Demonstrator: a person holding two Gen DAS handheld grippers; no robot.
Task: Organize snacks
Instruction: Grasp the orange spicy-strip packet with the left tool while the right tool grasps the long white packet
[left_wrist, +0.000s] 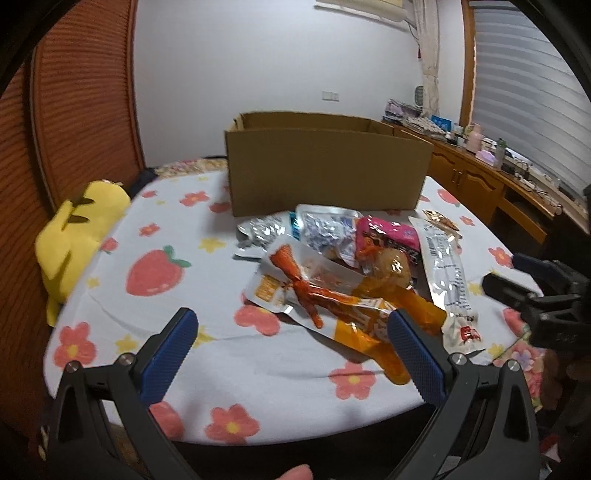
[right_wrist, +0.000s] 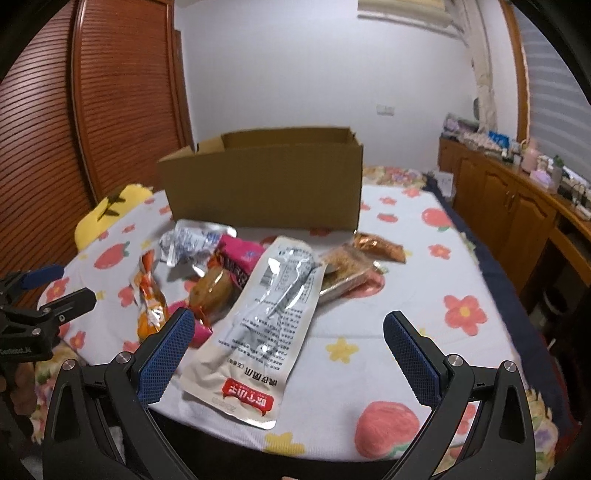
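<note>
A pile of snack packets lies on the flowered cloth in front of an open cardboard box (left_wrist: 325, 170) (right_wrist: 264, 184). The pile holds an orange packet (left_wrist: 332, 299) (right_wrist: 149, 295), a long white and silver packet (left_wrist: 448, 280) (right_wrist: 258, 325), a pink packet (left_wrist: 391, 232) (right_wrist: 240, 253), silver packets (left_wrist: 321, 225) (right_wrist: 192, 240) and brown packets (right_wrist: 351, 269). My left gripper (left_wrist: 291, 334) is open and empty, just short of the orange packet. My right gripper (right_wrist: 288, 338) is open and empty, with its fingers on either side of the white packet's near end.
A yellow plush toy (left_wrist: 74, 236) (right_wrist: 110, 210) lies at the cloth's left edge. A wooden cabinet (right_wrist: 517, 214) with clutter on top runs along the right wall. A slatted wooden door (left_wrist: 81, 110) stands at the left. The right gripper shows in the left wrist view (left_wrist: 543, 295).
</note>
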